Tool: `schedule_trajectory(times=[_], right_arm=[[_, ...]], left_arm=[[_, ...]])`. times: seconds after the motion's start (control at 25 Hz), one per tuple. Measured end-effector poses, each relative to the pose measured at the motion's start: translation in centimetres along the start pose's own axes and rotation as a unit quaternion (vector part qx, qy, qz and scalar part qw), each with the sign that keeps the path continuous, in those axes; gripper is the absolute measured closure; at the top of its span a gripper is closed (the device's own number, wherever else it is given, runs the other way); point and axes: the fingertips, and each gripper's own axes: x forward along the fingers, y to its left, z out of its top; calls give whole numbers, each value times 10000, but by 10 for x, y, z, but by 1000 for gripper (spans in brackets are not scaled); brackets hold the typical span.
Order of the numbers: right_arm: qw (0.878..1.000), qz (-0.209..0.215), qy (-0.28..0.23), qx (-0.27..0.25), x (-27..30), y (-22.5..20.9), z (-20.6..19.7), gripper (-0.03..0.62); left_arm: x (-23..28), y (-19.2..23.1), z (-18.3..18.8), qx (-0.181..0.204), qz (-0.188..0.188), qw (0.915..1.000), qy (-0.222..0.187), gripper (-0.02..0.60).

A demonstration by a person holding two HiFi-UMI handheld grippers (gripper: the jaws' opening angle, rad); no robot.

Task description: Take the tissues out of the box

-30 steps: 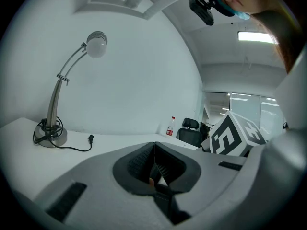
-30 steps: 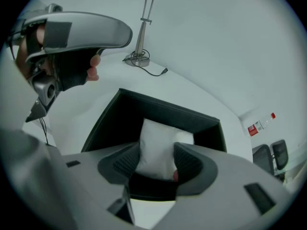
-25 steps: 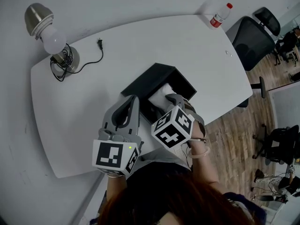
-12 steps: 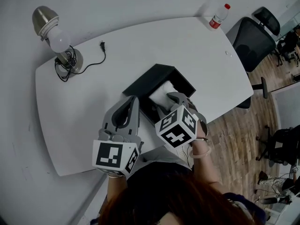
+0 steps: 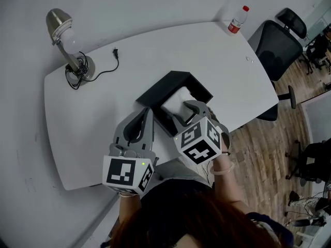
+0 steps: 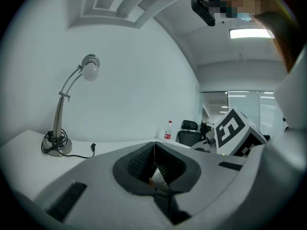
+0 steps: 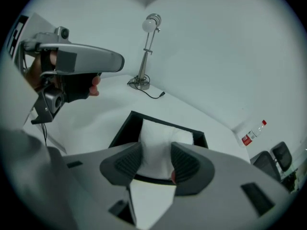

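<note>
1. There it was: our right gripper (image 7: 156, 161) had its jaws pressed onto the tissues (image 7: 158, 135). The white wad was squeezed narrow between the pads, just above the near edge of the box (image 7: 123, 128).
2. The tissues were inside the black box, and only the pinched top bunched up towards the rim.
3. Our left gripper (image 6: 154, 150) had its jaws together with nothing in them. It hovered just beside the box's near-left corner, not touching it.
4. We judged the wad light, soft and squashy. We couldn't tell whether it was loose sheets or a wrapped pack.
5. We reckoned a deep hold across the middle of the stack was best. A shallow nip at the top might have peeled off or torn a few sheets.
6. The box looked light too, and we thought it might ride up with the tissues. The left gripper was well placed to pin its rim.
</note>
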Motion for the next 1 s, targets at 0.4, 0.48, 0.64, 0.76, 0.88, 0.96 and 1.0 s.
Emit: schedule_trajectory(times=[0.4,0.48,0.64,0.76,0.88,0.96,1.0], right_arm=[[9973,-243,-684,83,-28,0,11,391],[9963,-293,-795,132,-34,-2,13,391],[9938,-435,-1006,195,-46,-4,15,391],[9918,-501,-1147,254,-55,-5,14,393],[9897,-514,-1298,309,-63,-5,14,393],[9884,-507,-1398,321,-69,-5,14,393],[9877,-509,-1443,320,-72,-4,14,393]], left_arm=[[-23,-18,7,180,57,9998,-103,560],[-28,-21,9,215,75,9997,-127,560],[-36,-28,10,249,91,9995,-162,560],[-41,-34,11,285,120,9993,-188,560],[-46,-40,12,309,141,9992,-207,560],[-49,-45,12,318,150,9991,-233,560],[-51,-48,13,323,155,9991,-247,560]])
